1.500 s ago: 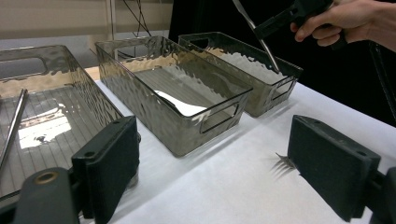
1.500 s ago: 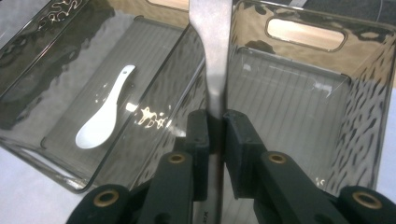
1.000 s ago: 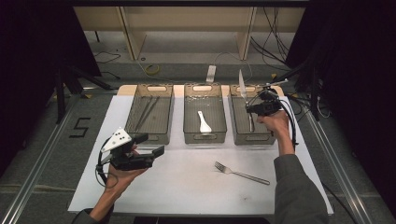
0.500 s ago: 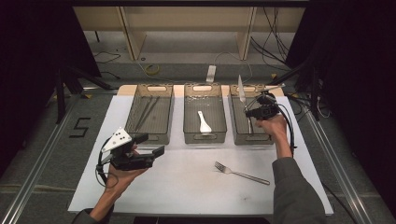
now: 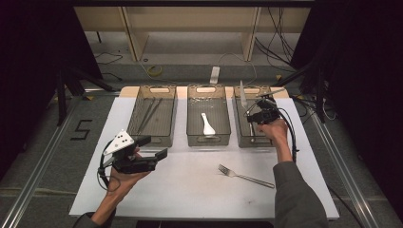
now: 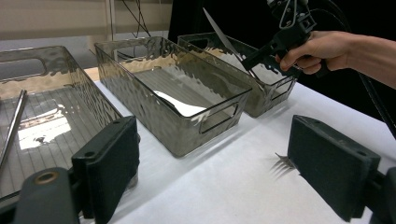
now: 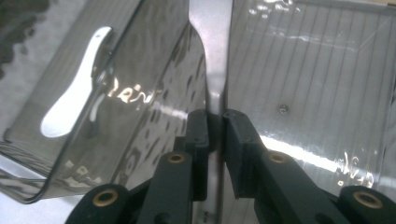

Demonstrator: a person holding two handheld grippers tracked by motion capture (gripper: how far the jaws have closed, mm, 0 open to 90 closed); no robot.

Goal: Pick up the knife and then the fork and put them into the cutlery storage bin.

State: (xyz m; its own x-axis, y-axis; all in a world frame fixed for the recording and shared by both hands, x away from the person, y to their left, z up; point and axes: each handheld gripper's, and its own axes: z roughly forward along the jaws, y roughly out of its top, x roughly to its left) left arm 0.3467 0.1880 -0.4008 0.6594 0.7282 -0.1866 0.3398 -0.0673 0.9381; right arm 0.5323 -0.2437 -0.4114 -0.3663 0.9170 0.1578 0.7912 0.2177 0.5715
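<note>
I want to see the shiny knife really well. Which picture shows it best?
The left gripper view: the knife rises tilted from the right gripper above the far bin, blade outlined against the dark. The right gripper view shows a close strip of it pinched between the jaws. The high view shows it small.

Both grippers were black with brass-coloured pivot rivets. Left gripper (image 5: 151, 148): grey three-cornered plate with dark dots on top, black cable looped beneath, flat rectangular pads (image 6: 332, 163). Right gripper (image 7: 215, 122): black cable trailing along a grey, possibly olive, sleeve (image 5: 297, 197).
</note>
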